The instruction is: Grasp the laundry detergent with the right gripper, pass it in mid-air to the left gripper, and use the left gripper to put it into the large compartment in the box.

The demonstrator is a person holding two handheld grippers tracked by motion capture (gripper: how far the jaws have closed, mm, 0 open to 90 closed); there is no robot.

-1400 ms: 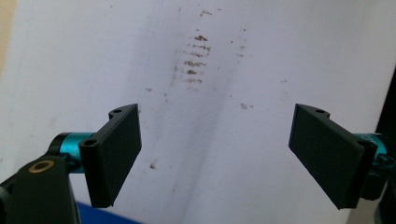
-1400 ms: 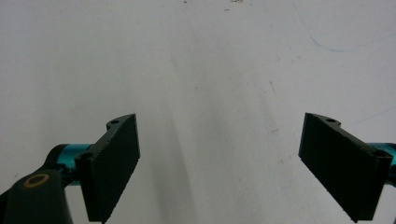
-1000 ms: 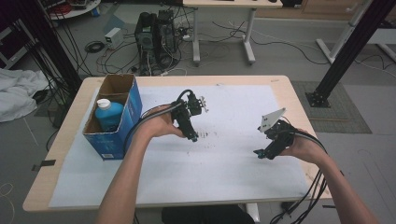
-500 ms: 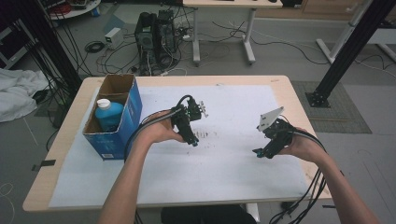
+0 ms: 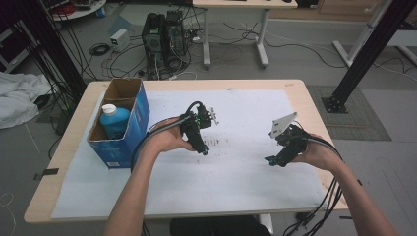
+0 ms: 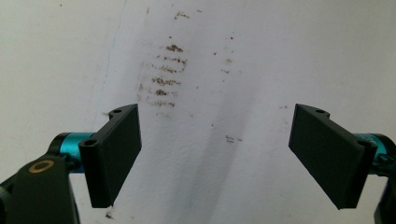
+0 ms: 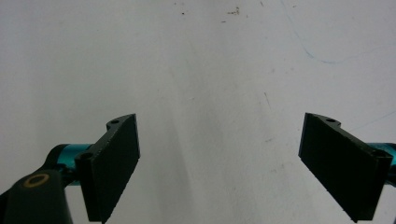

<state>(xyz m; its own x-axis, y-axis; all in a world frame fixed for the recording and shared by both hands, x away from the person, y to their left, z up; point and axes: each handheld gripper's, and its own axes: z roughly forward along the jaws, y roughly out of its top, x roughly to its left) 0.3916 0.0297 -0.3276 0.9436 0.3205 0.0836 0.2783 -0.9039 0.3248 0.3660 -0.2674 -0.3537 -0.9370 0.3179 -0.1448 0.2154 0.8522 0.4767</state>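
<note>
Far left on the counter (image 5: 69, 147) stands a blue box (image 5: 129, 129) with a blue bottle (image 5: 114, 122) inside, well apart from both tools. The left hand-held gripper (image 5: 203, 151) hovers tips-down just over the brown smudges (image 5: 214, 142) on the white sheet (image 5: 246, 172), jaws spread wide and holding nothing. Over on the right, the right hand-held gripper (image 5: 272, 161) is also wide open and empty above bare sheet.

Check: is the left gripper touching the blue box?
Apart. The high view shows white table cover between the left gripper and the blue box.
</note>
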